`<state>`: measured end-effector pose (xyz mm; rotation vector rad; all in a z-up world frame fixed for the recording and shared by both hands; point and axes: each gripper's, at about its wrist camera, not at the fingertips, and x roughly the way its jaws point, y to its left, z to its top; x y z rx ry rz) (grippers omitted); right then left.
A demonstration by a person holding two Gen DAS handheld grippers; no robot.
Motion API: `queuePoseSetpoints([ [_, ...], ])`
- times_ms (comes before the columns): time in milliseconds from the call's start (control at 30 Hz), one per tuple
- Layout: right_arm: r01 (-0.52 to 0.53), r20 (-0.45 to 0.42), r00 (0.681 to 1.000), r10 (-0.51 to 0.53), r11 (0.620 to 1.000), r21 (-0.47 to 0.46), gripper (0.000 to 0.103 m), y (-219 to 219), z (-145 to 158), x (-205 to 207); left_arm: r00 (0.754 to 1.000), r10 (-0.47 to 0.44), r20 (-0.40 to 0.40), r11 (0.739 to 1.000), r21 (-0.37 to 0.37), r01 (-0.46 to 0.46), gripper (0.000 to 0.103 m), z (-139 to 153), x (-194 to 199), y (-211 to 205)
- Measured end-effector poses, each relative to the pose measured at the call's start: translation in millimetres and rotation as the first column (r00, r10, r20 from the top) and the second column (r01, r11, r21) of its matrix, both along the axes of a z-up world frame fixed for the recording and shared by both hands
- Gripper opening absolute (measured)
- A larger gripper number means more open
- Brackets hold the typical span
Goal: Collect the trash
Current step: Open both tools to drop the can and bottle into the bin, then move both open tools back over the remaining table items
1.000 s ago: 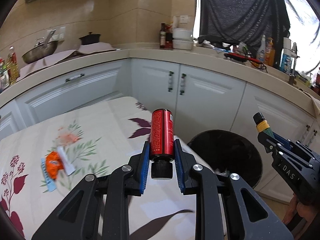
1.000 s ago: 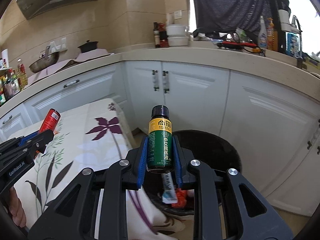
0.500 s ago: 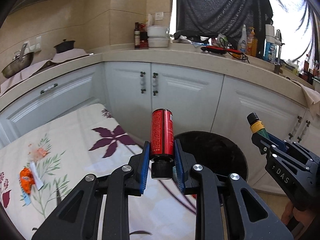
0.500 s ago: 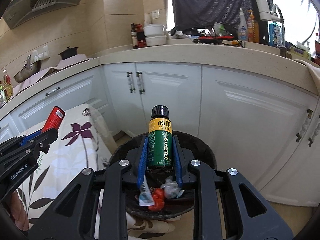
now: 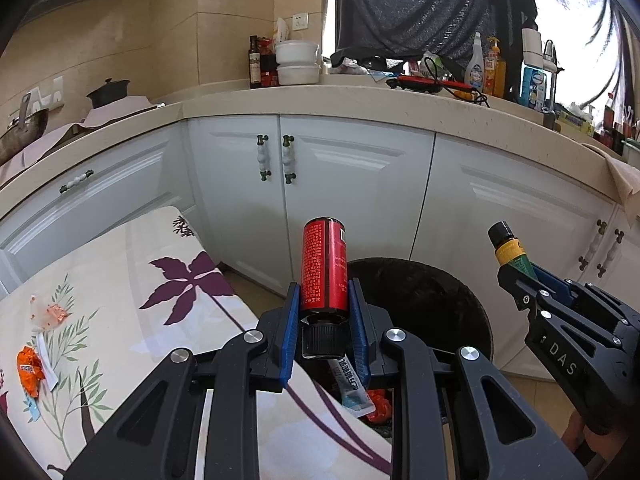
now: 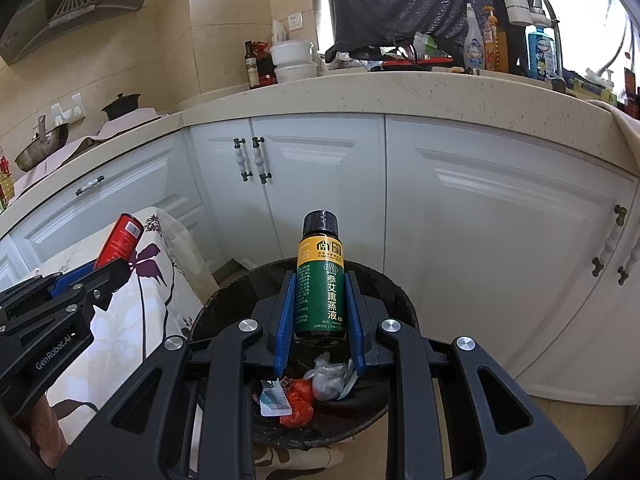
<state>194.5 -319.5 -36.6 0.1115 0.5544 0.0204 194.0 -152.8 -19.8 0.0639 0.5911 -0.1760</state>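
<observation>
My left gripper (image 5: 324, 300) is shut on a red bottle (image 5: 323, 266) held cap-down, over the table's corner beside the black trash bin (image 5: 448, 300). In the right wrist view my right gripper (image 6: 320, 304) is shut on a green bottle (image 6: 319, 284) with a yellow band and black cap, held upright above the bin (image 6: 224, 304). Inside the bin lie an orange wrapper (image 6: 298, 400), a white-blue packet (image 6: 274, 398) and crumpled clear plastic (image 6: 326, 376). The right gripper (image 5: 520, 272) also shows at the right of the left wrist view, the left gripper (image 6: 104, 268) at the left of the right one.
A floral tablecloth covers the table (image 5: 120, 280); an orange wrapper (image 5: 30, 368) and a clear wrapper (image 5: 46, 312) lie on it at the left. White cabinets (image 5: 352, 184) under a cluttered counter (image 5: 360, 96) stand just behind the bin. A hand (image 6: 44, 428) shows at lower left.
Both grippers have swung right from over the table toward the bin, each still holding its bottle. The bin and its contents now lie right below the right gripper.
</observation>
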Motion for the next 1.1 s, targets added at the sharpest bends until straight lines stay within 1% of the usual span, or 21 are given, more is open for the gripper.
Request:
queuePoseSetpoints([
  [333, 0.017, -0.016, 1.000, -0.017, 1.000, 0.004, 0.023, -3, -9, 14, 1.000, -0.016, 0.003, 1.000, 0.011, 0.016, 0.024, -7, 14, -14],
  [467, 0.027, -0.029, 0.999, -0.026, 1.000, 0.004, 0.023, -4, -16, 22, 0.999, -0.033, -0.012, 0.999, 0.019, 0.033, 0.025, -12, 22, -20],
  [500, 0.027, -0.036, 0.999, -0.026, 1.000, 0.008, 0.025, -4, -18, 24, 0.999, -0.031, -0.019, 0.999, 0.021, 0.032, 0.025, -14, 24, -21],
  [567, 0.032, -0.044, 0.999, -0.031, 0.999, 0.010, 0.032, -3, -21, 26, 0.999, -0.032, -0.035, 0.999, 0.017, 0.032, 0.026, -17, 26, -21],
  [600, 0.034, -0.045, 0.998, -0.034, 0.999, 0.009, 0.037, -3, -22, 26, 0.999, -0.030, -0.038, 0.999, 0.015, 0.031, 0.027, -17, 27, -20],
  [633, 0.035, -0.046, 0.998, -0.034, 0.999, 0.009, 0.037, -2, -23, 26, 0.999, -0.026, -0.041, 1.000, 0.013, 0.026, 0.030, -18, 28, -20],
  [833, 0.031, -0.045, 0.999, -0.031, 1.000, 0.003, 0.038, 3, -22, 24, 0.999, -0.002, -0.038, 1.000, -0.002, 0.001, 0.042, -15, 26, -12],
  [967, 0.028, -0.040, 0.999, -0.028, 1.000, 0.001, 0.039, 5, -19, 23, 0.999, 0.017, -0.034, 1.000, -0.005, -0.017, 0.047, -12, 24, -4],
  [1100, 0.027, -0.032, 0.999, -0.027, 1.000, -0.002, 0.046, 11, -16, 21, 0.999, 0.039, -0.030, 0.999, -0.011, -0.039, 0.051, -8, 20, 7],
])
